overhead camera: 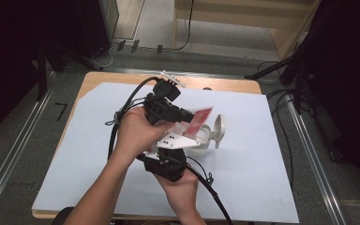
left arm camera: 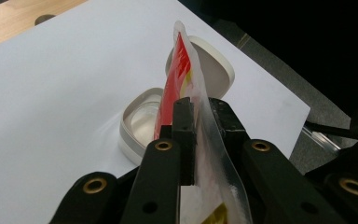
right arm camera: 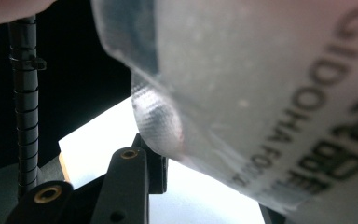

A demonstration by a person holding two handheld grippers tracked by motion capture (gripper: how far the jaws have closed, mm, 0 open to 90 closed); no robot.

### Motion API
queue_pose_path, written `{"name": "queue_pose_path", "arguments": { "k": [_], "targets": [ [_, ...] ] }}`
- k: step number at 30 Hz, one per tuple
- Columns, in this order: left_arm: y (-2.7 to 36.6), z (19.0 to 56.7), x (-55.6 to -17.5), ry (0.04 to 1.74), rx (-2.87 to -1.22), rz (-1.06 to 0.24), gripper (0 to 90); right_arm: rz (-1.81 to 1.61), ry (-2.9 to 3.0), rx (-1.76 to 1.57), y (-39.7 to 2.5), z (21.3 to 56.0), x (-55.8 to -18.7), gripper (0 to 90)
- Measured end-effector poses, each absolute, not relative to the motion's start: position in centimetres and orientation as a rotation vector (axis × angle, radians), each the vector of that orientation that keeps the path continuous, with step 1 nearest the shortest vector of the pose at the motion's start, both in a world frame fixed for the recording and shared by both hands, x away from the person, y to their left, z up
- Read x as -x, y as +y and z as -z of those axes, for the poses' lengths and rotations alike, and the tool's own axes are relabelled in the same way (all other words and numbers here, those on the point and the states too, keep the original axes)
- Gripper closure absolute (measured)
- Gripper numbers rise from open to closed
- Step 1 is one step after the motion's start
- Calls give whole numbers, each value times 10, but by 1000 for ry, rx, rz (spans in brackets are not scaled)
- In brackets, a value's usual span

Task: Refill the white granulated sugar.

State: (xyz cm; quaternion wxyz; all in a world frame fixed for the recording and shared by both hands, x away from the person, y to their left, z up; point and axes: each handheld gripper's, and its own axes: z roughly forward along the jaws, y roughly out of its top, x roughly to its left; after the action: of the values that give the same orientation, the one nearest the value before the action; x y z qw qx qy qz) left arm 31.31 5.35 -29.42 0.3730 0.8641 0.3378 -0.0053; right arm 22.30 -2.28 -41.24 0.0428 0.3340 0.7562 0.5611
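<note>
Left gripper view has the left gripper [left arm camera: 198,135] with its fingers [left arm camera: 182,140] clamped tight on a red-and-clear packet [left arm camera: 186,79], held up over the open white container [left arm camera: 137,123] on the table [left arm camera: 51,84]. Right gripper [right arm camera: 168,177] sits right under the packet, can't tell its grip

White sheet [overhead camera: 98,154] over wooden table [overhead camera: 122,78]; grey floor [overhead camera: 215,33].

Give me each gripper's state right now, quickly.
Left gripper: shut on the red-and-clear plastic sachet, above the open white box.
Right gripper: against the sachet; open or shut cannot be told.
</note>
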Motion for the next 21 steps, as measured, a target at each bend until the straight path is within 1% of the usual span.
{"name": "queue_pose_path", "arguments": {
  "k": [21],
  "targets": [
    [53,294,-312,866,-2212,12,823,-1719,2311,-1019,-23,413,-223,642]
  ]
}}
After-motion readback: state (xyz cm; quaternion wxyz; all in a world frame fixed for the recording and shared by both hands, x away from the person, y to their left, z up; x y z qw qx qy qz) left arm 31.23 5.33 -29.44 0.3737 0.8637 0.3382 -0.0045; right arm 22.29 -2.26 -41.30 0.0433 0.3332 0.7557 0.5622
